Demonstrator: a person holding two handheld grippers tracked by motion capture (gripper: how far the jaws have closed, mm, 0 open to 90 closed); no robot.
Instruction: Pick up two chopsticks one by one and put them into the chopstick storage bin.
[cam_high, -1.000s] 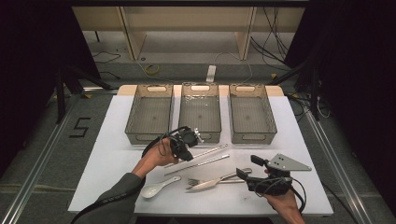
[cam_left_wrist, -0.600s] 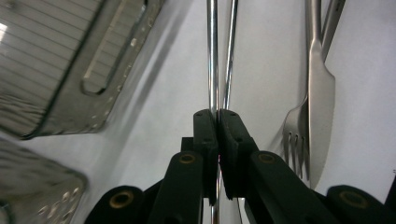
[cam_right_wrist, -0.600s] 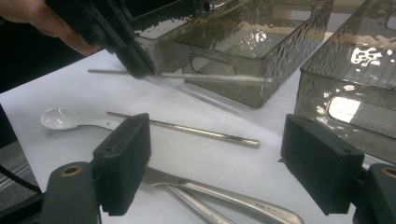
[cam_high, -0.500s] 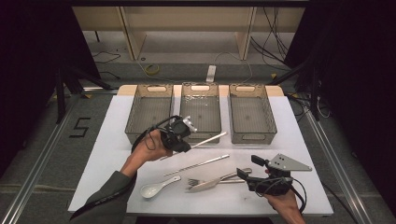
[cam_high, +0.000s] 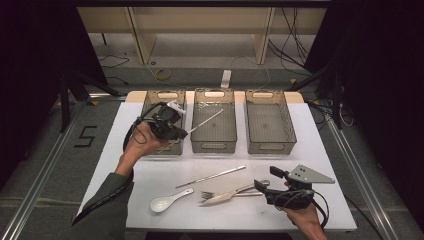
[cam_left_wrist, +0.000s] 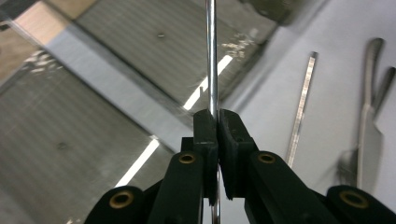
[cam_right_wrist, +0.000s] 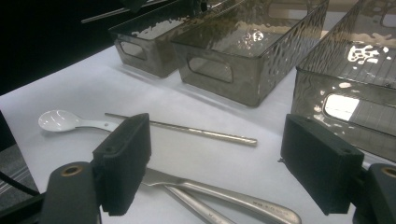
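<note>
My left gripper (cam_high: 182, 131) is shut on a thin metal chopstick (cam_high: 205, 121), held in the air over the gap between the left bin (cam_high: 162, 95) and the middle bin (cam_high: 214, 146). The left gripper view shows the chopstick (cam_left_wrist: 211, 56) running straight up from the closed jaws of the left gripper (cam_left_wrist: 218, 119). A second chopstick (cam_high: 211, 176) lies on the white table. My right gripper (cam_high: 260, 186) stands open low at the front right, jaws to either side of the handles of a knife (cam_high: 227, 195) and a fork (cam_high: 207, 194). A white spoon (cam_high: 167, 200) lies front left.
Three smoky clear bins line the back of the table; the right bin (cam_high: 270, 146) holds nothing. In the right gripper view the loose chopstick (cam_right_wrist: 187, 128) and spoon (cam_right_wrist: 60, 120) lie ahead of the right gripper (cam_right_wrist: 222, 161), with the bins' walls (cam_right_wrist: 210, 70) beyond.
My left gripper has carried one chopstick up off the table and back toward the bins. The right gripper has stayed where it was, open.
</note>
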